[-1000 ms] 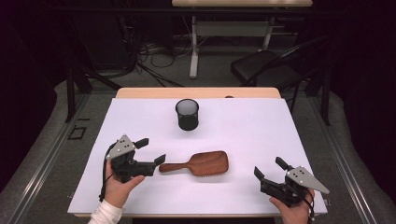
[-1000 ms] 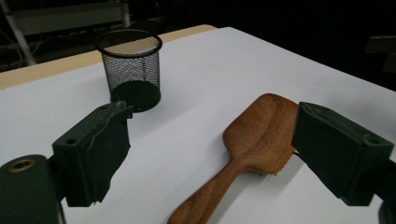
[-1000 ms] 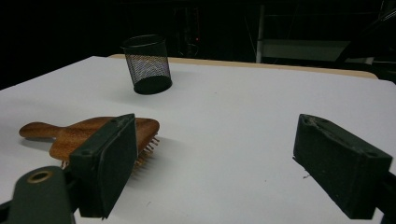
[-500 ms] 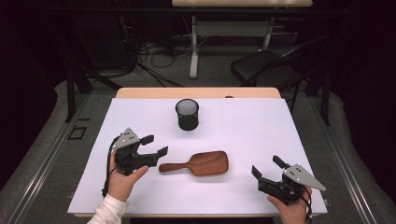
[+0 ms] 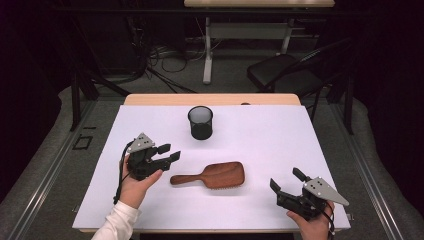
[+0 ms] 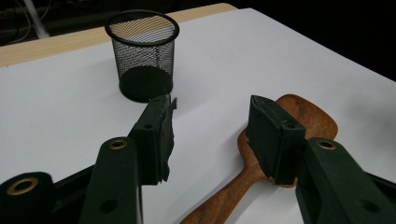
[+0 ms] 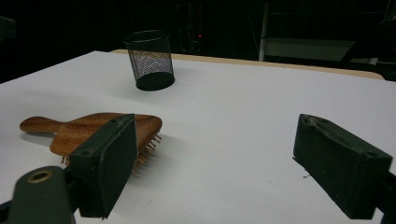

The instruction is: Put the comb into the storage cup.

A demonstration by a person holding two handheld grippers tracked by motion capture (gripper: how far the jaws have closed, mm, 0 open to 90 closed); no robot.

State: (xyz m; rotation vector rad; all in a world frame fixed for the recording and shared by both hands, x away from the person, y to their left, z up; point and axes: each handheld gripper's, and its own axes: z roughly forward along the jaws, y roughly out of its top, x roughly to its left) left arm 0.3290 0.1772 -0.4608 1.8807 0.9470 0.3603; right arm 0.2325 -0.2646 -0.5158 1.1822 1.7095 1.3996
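A wooden hairbrush lies bristles down at the middle of the white table, handle pointing left. It appears again as the hairbrush and the hairbrush. A black mesh cup stands upright behind it, also the cup and the cup. My left gripper hovers just left of the handle, open and holding nothing. My right gripper sits near the front right, open wide and holding nothing, a short way right of the brush head.
The white table top ends in a wooden strip at the back. Beyond it on the floor are a dark chair, cables and a desk frame.
My left gripper has risen and shifted a little away from me beside the brush handle. My right gripper has moved slightly left. The brush and cup have stayed put.
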